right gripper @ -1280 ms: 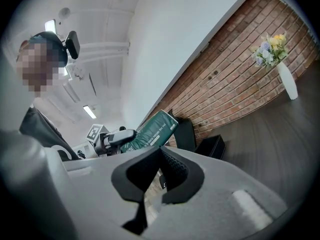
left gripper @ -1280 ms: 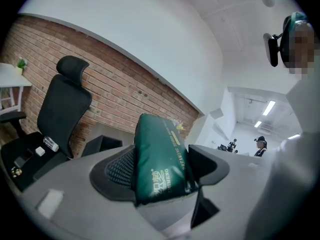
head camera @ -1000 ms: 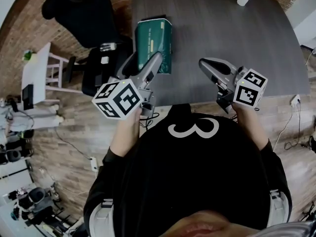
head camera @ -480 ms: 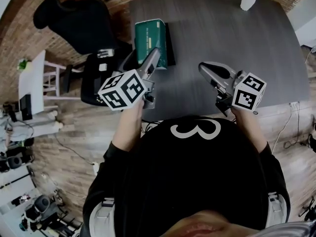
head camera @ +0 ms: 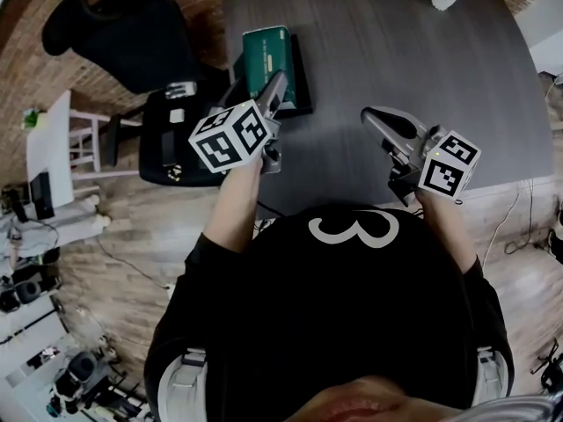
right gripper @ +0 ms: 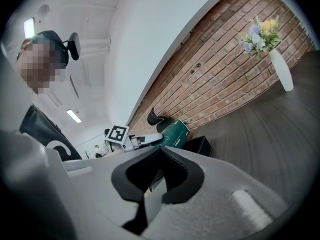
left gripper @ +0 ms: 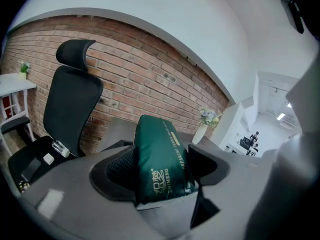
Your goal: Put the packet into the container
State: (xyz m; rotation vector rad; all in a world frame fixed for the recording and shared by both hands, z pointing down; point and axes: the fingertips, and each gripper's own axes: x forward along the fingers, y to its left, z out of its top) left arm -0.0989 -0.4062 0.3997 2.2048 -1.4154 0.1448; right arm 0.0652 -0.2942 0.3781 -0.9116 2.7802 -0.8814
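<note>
1. Counter: dark grey and wide, with a brick wall behind.
2. Office chair: black, beside the counter's left edge.
3. Container: black, low, open, near that edge.
4. Packet: dark green, plump, glossy, pale lettering along one side. Held tilted over the container's left part.
5. Left gripper: fingers clamped on the packet's near end.
6. Right gripper: fingers together, nothing between them, well apart from the packet.

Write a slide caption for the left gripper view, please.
Left gripper clamps a green packet, black office chair and brick wall behind.
</note>
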